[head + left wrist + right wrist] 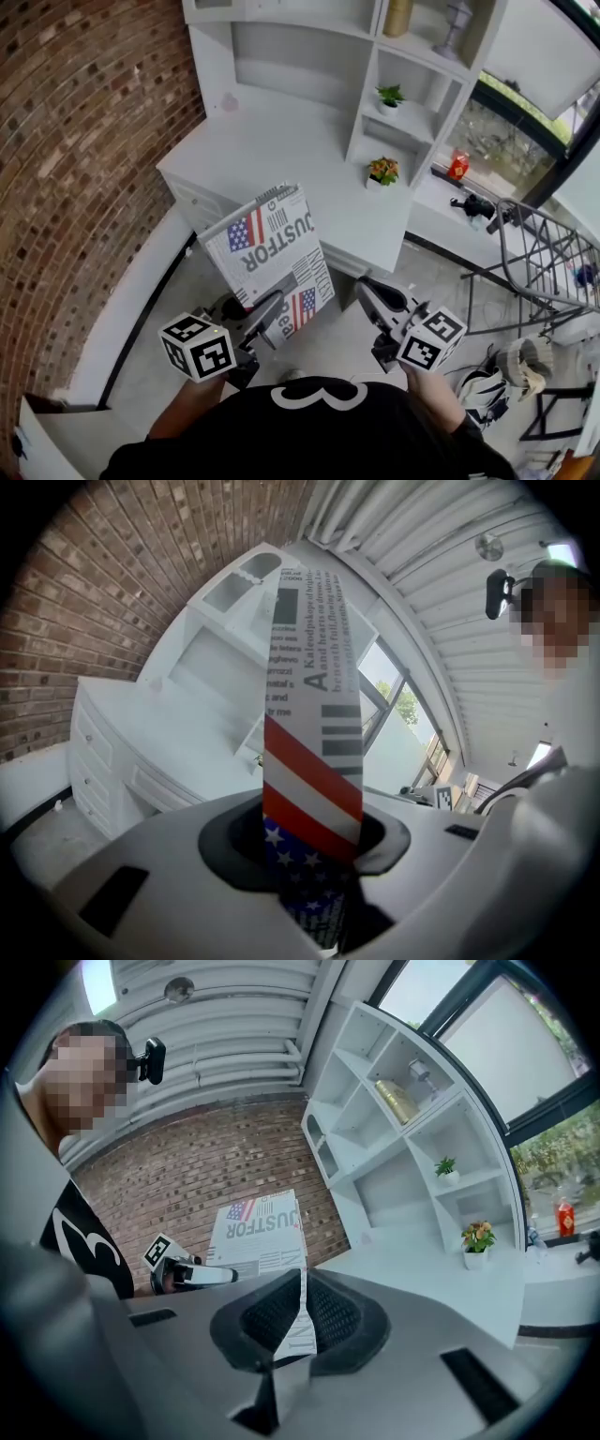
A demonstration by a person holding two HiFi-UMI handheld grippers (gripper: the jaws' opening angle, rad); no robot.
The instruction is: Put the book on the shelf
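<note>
Inside shelf (pixel 366 94) cubbies: green plant (pixel 390 96), flowering plant (pixel 382 171), gold vase (pixel 397 17) | book (pixel 272 244) outside

Book (pixel 272 246) cover "JUSTFOR", shirt (pixel 281 441) "3"

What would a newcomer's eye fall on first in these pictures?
First the book, its cover printed like a newspaper with American flags, held up in the middle of the head view by the left gripper; the right gripper pinches a thin printed edge, seemingly of the same book. Behind it stands a white desk with shelves, and a red brick wall fills the left side.
</note>
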